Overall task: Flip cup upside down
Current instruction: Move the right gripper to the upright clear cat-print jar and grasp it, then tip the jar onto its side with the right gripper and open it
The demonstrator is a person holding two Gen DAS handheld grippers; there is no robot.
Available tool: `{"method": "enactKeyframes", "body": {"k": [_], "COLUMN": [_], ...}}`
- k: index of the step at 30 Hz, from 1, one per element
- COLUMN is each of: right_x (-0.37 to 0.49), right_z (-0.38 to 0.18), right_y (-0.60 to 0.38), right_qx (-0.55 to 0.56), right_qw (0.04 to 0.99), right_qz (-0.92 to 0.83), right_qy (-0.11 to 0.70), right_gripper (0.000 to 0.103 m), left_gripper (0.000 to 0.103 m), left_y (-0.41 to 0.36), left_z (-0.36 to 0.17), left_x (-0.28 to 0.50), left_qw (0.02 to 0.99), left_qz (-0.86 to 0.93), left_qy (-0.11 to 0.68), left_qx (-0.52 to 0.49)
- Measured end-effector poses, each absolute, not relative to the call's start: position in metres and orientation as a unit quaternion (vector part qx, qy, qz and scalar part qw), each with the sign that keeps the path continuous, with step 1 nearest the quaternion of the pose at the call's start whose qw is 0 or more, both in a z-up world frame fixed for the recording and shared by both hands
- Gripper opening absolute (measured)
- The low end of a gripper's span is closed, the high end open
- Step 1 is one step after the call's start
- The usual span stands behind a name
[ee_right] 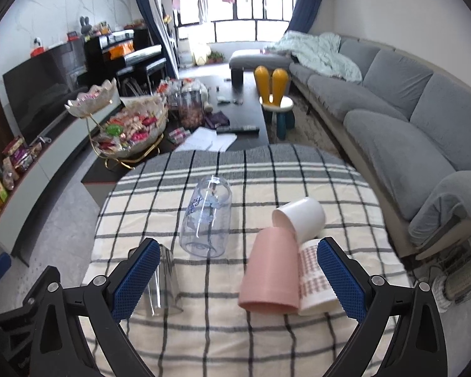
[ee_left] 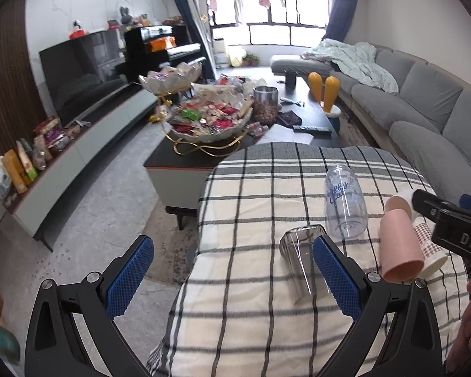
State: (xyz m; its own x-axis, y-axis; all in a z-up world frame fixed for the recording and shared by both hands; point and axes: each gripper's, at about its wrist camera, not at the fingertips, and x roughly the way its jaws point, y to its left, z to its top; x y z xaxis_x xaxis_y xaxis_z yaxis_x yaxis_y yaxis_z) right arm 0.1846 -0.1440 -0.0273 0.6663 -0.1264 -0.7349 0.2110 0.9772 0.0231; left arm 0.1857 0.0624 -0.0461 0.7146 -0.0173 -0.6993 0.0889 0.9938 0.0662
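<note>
Several cups lie on their sides on a checked cloth (ee_right: 223,339). A pink cup (ee_right: 271,270) lies with its mouth toward me, beside a white cup with a checked pattern (ee_right: 314,276) and a plain white cup (ee_right: 301,216). A clear cup with blue print (ee_right: 205,220) lies to their left, and a clear glass (ee_right: 163,282) nearer me. My right gripper (ee_right: 235,278) is open around the pink cup, not touching it. My left gripper (ee_left: 232,278) is open; its right finger (ee_left: 336,278) overlaps the clear glass (ee_left: 298,260). The pink cup (ee_left: 398,245) and the printed clear cup (ee_left: 345,202) also show there.
The cloth-covered surface (ee_left: 267,330) ends at a rounded edge on the left, with floor below. Beyond it stands a dark coffee table (ee_right: 241,113) with snack bowls (ee_right: 132,132) and a jar. A grey sofa (ee_right: 392,119) runs along the right. A TV (ee_left: 81,72) stands at the left.
</note>
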Motion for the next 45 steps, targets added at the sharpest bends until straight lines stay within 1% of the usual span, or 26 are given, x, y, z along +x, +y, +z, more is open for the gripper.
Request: {"method": "enactKeyframes", "body": {"k": [12, 25, 27, 29, 30, 31, 32, 33, 34, 41, 45], "right_x": [0.280, 0.336, 0.341, 0.346, 0.348, 0.350, 0.352, 0.353, 0.355, 0.355, 0.349], "right_z": [-0.080, -0.123, -0.130, -0.137, -0.139, -0.142, -0.145, -0.147, -0.150, -0.153, -0.145], "right_y": [-0.146, -0.132, -0.132, -0.132, -0.132, -0.132, -0.133, -0.134, -0.136, -0.137, -0.135], "right_qx": [0.076, 0.074, 0.078, 0.085, 0.086, 0.087, 0.091, 0.097, 0.102, 0.114, 0.114], "right_qw": [0.860, 0.833, 0.828, 0.823, 0.822, 0.820, 0.819, 0.817, 0.815, 0.817, 0.825], "right_qz": [-0.077, -0.088, -0.090, -0.088, -0.088, -0.088, -0.086, -0.085, -0.084, -0.072, -0.068], "right_qy": [0.499, 0.541, 0.548, 0.555, 0.557, 0.558, 0.560, 0.562, 0.565, 0.560, 0.549], "right_gripper": [0.100, 0.100, 0.097, 0.091, 0.090, 0.087, 0.081, 0.078, 0.073, 0.072, 0.071], "left_gripper": [0.103, 0.103, 0.103, 0.103, 0.103, 0.103, 0.103, 0.103, 0.103, 0.103, 0.103], "left_y": [0.048, 0.057, 0.057, 0.057, 0.057, 0.056, 0.056, 0.057, 0.057, 0.058, 0.057], "left_z": [-0.072, -0.099, -0.101, -0.102, -0.103, -0.103, -0.103, -0.103, -0.104, -0.103, -0.099], "left_x": [0.248, 0.287, 0.290, 0.292, 0.293, 0.294, 0.295, 0.296, 0.297, 0.296, 0.291], "left_qw": [0.901, 0.892, 0.891, 0.890, 0.890, 0.890, 0.890, 0.889, 0.889, 0.889, 0.891], "left_qz": [-0.090, -0.094, -0.095, -0.097, -0.098, -0.098, -0.098, -0.098, -0.098, -0.099, -0.101], "left_qy": [0.421, 0.439, 0.441, 0.443, 0.443, 0.444, 0.444, 0.444, 0.445, 0.445, 0.441], "left_qx": [0.052, 0.047, 0.048, 0.047, 0.046, 0.046, 0.044, 0.042, 0.040, 0.040, 0.042]}}
